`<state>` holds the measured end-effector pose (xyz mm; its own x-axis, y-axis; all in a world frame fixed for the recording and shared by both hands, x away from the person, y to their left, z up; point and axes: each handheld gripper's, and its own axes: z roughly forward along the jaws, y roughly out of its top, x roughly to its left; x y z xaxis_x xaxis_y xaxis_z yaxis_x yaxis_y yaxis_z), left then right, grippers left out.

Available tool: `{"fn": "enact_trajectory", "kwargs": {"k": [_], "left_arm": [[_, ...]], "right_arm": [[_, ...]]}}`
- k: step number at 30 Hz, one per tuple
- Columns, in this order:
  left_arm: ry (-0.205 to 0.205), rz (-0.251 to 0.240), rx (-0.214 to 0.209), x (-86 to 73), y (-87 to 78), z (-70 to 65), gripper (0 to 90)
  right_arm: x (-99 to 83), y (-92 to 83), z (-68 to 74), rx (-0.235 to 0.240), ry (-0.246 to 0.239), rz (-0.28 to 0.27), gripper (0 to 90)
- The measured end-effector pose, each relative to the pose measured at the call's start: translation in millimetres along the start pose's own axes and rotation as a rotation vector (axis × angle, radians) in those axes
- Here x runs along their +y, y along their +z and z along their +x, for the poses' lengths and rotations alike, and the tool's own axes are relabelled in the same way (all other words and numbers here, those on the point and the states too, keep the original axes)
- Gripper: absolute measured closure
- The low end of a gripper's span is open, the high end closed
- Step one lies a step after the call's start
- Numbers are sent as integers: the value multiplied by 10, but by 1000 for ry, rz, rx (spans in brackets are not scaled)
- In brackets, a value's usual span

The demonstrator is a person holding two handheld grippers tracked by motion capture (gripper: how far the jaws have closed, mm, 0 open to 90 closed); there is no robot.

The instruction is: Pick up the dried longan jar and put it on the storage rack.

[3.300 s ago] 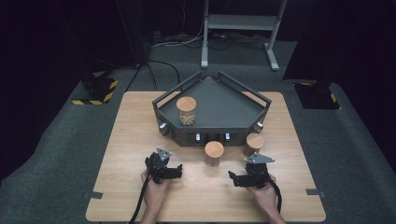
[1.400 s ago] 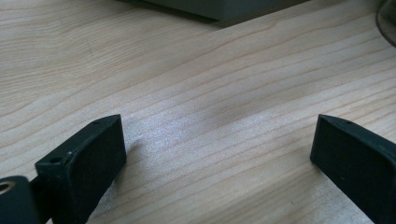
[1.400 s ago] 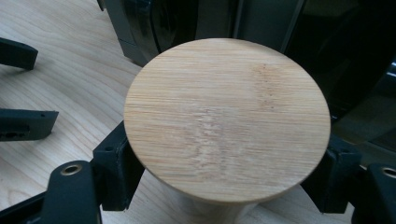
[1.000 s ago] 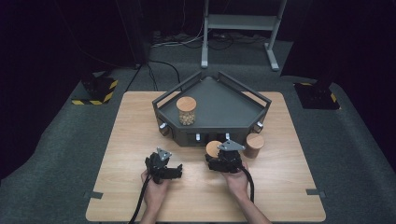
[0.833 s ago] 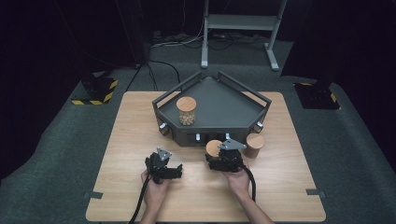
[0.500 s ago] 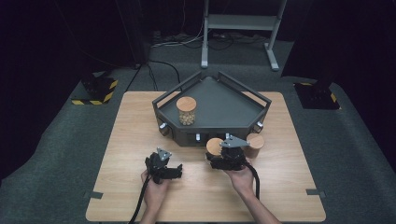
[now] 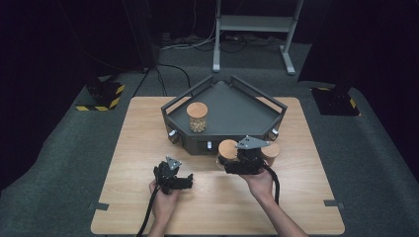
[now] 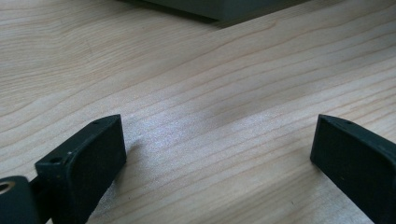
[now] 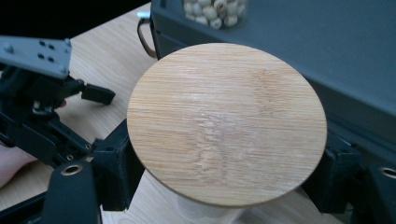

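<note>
The dark grey tray (image 7: 247, 106) sits toward the far side of the wooden table (image 7: 123, 148), and everything else is easiest placed against it. Inside the tray, near its left wall, stands a glass jar (image 7: 197, 117) with a round wooden lid – it holds small pale, round pieces, which look like nuts or beans, piled up against the glass.

Just in front of the tray's near wall, the right gripper (image 7: 238, 163) pinches a second jar (image 7: 228, 150) by its body, under the lid. In the right gripper view its wooden lid (image 9: 226, 121) spreads wide between the two black jaws, which press in on either side below it; what is inside this jar cannot be told. The jar hangs in the grip just beside the tray's front wall.

A third jar (image 7: 270, 152) with the same wooden lid stands on the table right of the held one, close to the tray's front right corner – its contents are hidden too.

The left gripper (image 7: 185, 180) rests low over the bare table in front of the tray's left corner, jaws spread wide with nothing between them.
</note>
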<state>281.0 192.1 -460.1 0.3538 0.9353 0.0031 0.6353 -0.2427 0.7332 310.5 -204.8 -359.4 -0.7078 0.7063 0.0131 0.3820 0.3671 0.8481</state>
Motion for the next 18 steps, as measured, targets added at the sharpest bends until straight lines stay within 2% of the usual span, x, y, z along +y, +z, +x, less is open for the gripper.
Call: {"fn": "enact_trajectory", "kwargs": {"k": [10,18], "left_arm": [[1,1,0,2,-1,1,32],[1,1,0,2,-1,1,32]], "right_arm": [[212,-149,-135,14,40,-34,252],[398,-206,-203,7,50,-42,252]]}}
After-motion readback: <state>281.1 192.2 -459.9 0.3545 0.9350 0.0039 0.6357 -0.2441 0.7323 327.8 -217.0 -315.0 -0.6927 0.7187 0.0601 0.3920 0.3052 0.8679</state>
